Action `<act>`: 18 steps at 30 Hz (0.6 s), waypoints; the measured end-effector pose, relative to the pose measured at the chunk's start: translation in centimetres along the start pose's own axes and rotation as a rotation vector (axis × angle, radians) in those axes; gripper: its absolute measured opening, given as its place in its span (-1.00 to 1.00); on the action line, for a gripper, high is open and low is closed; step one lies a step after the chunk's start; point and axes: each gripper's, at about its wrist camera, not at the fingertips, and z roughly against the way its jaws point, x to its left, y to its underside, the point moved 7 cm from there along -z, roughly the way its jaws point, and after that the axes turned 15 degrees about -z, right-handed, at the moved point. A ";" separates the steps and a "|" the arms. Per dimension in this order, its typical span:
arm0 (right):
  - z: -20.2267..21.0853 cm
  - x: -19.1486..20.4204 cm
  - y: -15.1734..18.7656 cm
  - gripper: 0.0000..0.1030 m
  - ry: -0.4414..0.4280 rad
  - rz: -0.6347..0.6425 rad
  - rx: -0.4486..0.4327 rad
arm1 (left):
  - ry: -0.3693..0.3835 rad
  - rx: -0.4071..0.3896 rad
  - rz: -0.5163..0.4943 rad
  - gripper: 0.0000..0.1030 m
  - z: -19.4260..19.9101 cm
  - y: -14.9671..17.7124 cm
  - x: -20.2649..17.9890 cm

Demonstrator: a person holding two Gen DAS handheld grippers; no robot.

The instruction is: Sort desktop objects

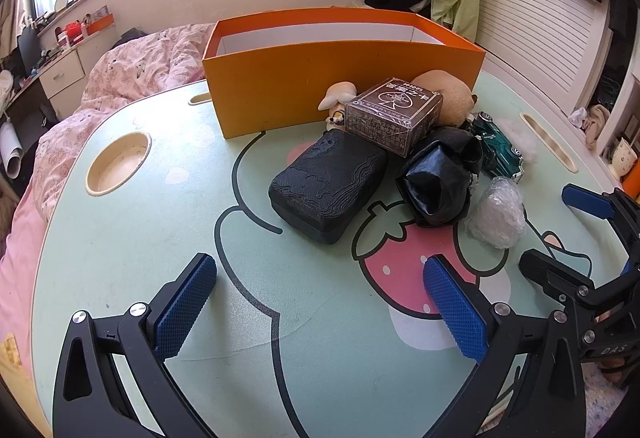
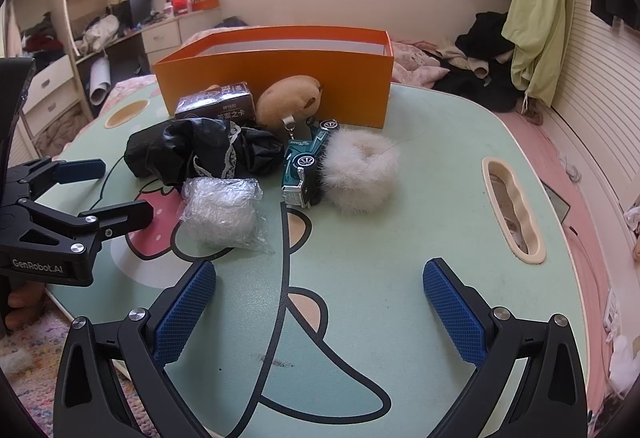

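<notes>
You have not started the sorting, as far as the views show: the orange box (image 2: 276, 78) at the far side of the desk (image 2: 420, 198) shows only bare white inner wall (its floor is hidden from both cameras), and everything to sort is heaped just in front of it. That heap holds the card box (image 1: 394, 114), the black case (image 1: 328, 186), the crumpled black bag (image 1: 438, 178), the bubble-wrap bundle (image 2: 222, 212), the toy car (image 2: 306, 170), the fluffy white ring (image 2: 360, 172) and the tan plush (image 2: 288, 102) touching the box wall. Your left tongs (image 1: 320, 302) and right tongs (image 2: 320, 302) both hang wide open over the near desk, holding nothing. Every item is left to move, judging by this.
</notes>
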 end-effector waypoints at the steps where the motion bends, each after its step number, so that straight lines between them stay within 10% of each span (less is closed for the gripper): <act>1: 0.0 0.0 0.0 1.00 0.000 -0.001 0.000 | 0.011 0.014 -0.006 0.99 0.0 -0.1 0.0; 10: 0.1 0.3 0.3 1.00 0.005 -0.009 -0.003 | 0.158 -0.028 -0.059 0.99 3.9 -11.6 2.9; 18: 0.1 0.3 0.2 1.00 0.013 -0.018 -0.009 | 0.204 0.374 0.015 0.40 -6.4 -16.4 5.8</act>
